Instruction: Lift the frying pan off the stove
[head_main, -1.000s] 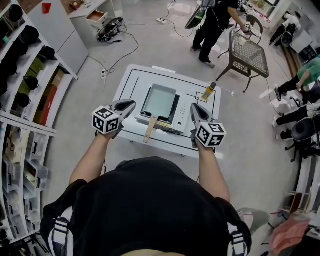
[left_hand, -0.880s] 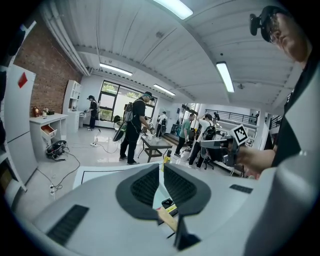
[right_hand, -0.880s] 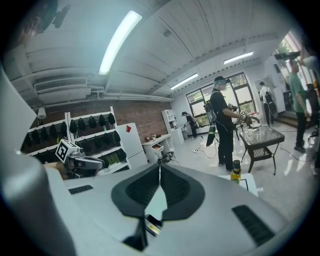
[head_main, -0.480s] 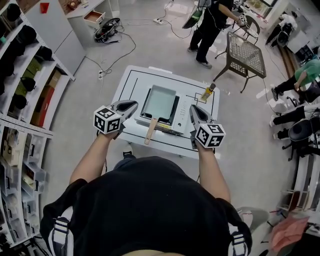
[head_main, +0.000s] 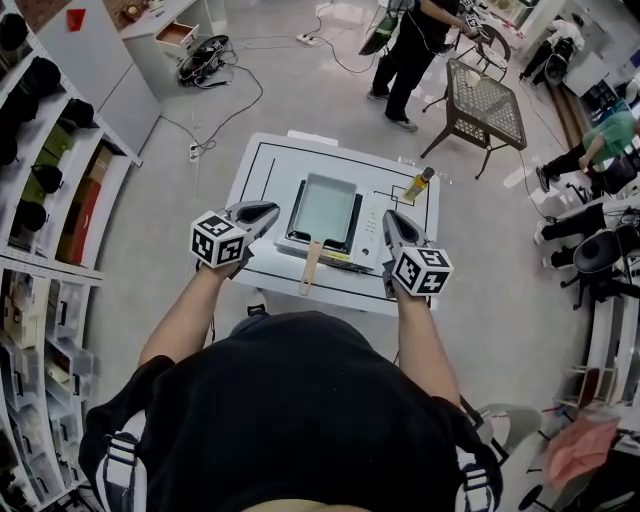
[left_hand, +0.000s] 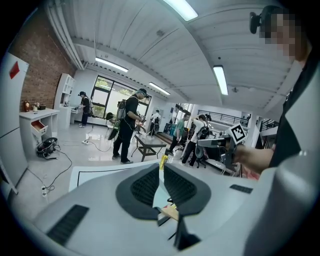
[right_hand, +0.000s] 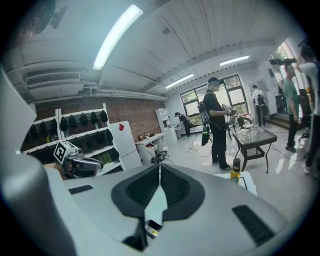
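A rectangular grey frying pan (head_main: 325, 207) sits on a white portable stove (head_main: 367, 228) on the white table (head_main: 262, 165). Its wooden handle (head_main: 311, 267) points toward me. My left gripper (head_main: 266, 211) hovers shut and empty just left of the pan, over the table's near left part. My right gripper (head_main: 390, 216) hovers shut and empty over the stove's right end. In the left gripper view the shut jaws (left_hand: 161, 169) show a strip of the wooden handle (left_hand: 170, 213) below them. The right gripper view shows its jaws (right_hand: 159, 169) pressed together with nothing held.
A yellow oil bottle (head_main: 416, 185) stands on the table's far right corner. Shelves with dark helmets (head_main: 40, 150) line the left. A person (head_main: 415, 45) stands by a wire-mesh table (head_main: 485, 95) behind, and cables (head_main: 235, 90) lie on the floor.
Both grippers stay shut and hover in nearly the same spots beside the pan. Only the head view has drifted a little.
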